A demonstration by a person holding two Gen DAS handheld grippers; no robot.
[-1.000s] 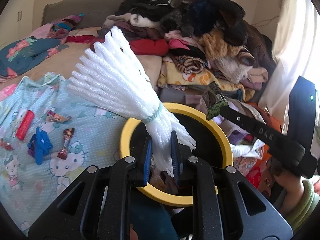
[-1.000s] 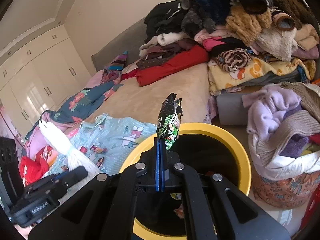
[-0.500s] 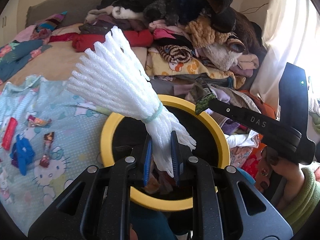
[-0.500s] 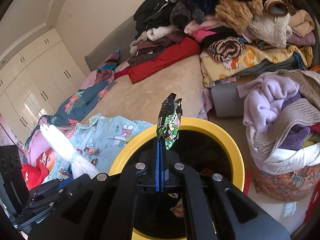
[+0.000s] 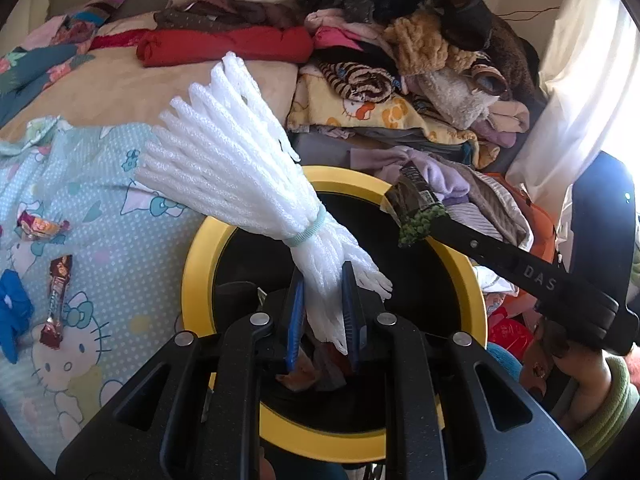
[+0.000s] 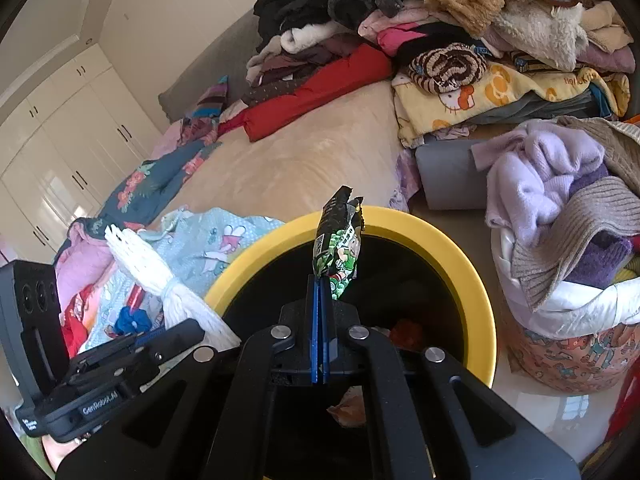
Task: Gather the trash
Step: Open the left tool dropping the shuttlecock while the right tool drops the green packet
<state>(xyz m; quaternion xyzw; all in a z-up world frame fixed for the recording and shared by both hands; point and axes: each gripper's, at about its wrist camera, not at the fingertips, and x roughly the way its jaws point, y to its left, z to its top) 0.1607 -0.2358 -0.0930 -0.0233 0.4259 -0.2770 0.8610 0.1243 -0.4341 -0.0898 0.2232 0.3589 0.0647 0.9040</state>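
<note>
My left gripper is shut on the narrow end of a white foam net bundle, tied with a pale green band, held over the yellow-rimmed black bin. My right gripper is shut on a green snack wrapper that stands upright above the same bin. In the left wrist view the right gripper reaches in from the right with the wrapper at its tip. In the right wrist view the left gripper and foam bundle sit at lower left. Trash lies inside the bin.
Candy wrappers and a blue scrap lie on the light blue cartoon cloth on the bed. Piled clothes fill the back. A laundry basket stands right of the bin. A hand in a green sleeve holds the right gripper.
Both grippers have sunk toward the bin, which now looks larger and more centred beneath them. The foam bundle and the wrapper stay gripped.
</note>
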